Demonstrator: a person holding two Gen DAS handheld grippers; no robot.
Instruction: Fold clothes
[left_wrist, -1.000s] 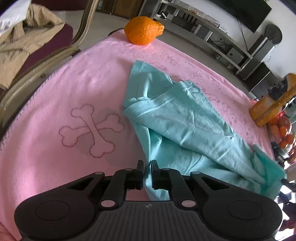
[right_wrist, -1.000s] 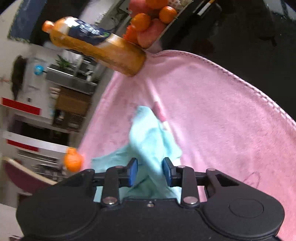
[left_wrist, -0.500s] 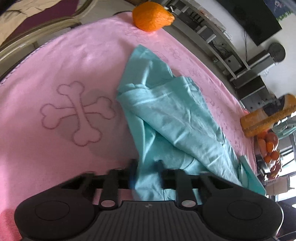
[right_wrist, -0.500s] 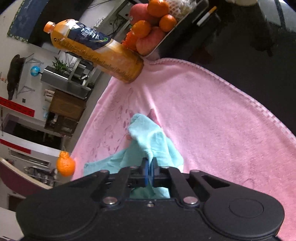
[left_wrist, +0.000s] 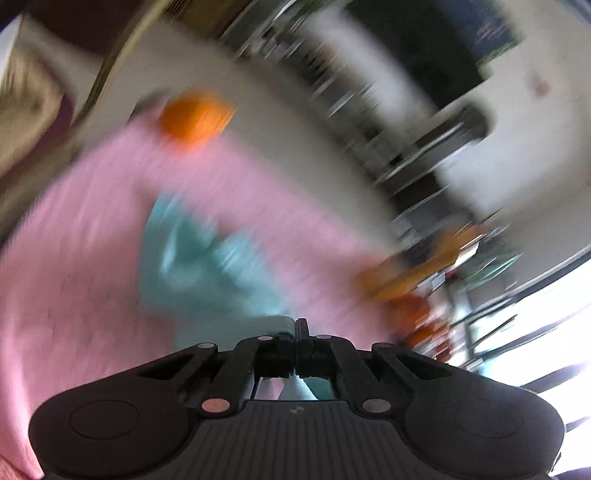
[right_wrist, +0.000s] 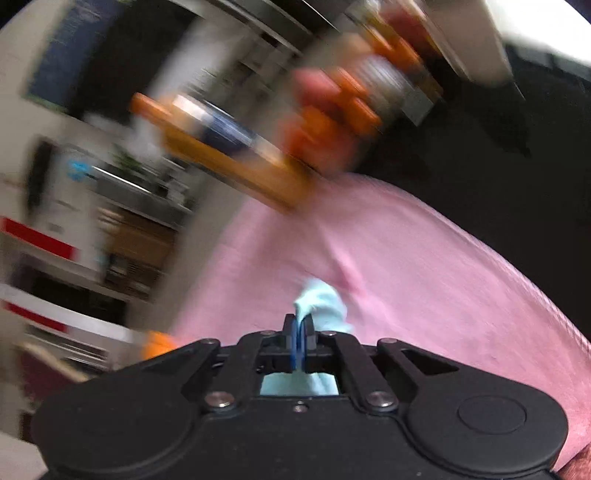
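A light teal garment (left_wrist: 207, 266) lies bunched on a pink blanket (left_wrist: 74, 288); the left wrist view is heavily blurred. My left gripper (left_wrist: 298, 325) is shut on the garment's near edge, with cloth showing below its jaws. My right gripper (right_wrist: 298, 325) is shut on another part of the teal garment (right_wrist: 321, 302), which bunches up just past its tips above the pink blanket (right_wrist: 424, 277).
An orange fruit (left_wrist: 192, 118) sits at the blanket's far edge. An orange juice bottle (right_wrist: 221, 155) and a tray of fruit (right_wrist: 332, 110) lie past the blanket. A chair frame (left_wrist: 92, 92) stands at the far left. A dark surface (right_wrist: 498, 184) borders the blanket.
Both grippers have closed on the teal garment and are moving fast with it, so both views are now blurred. The left gripper has lifted and tilted toward the room.
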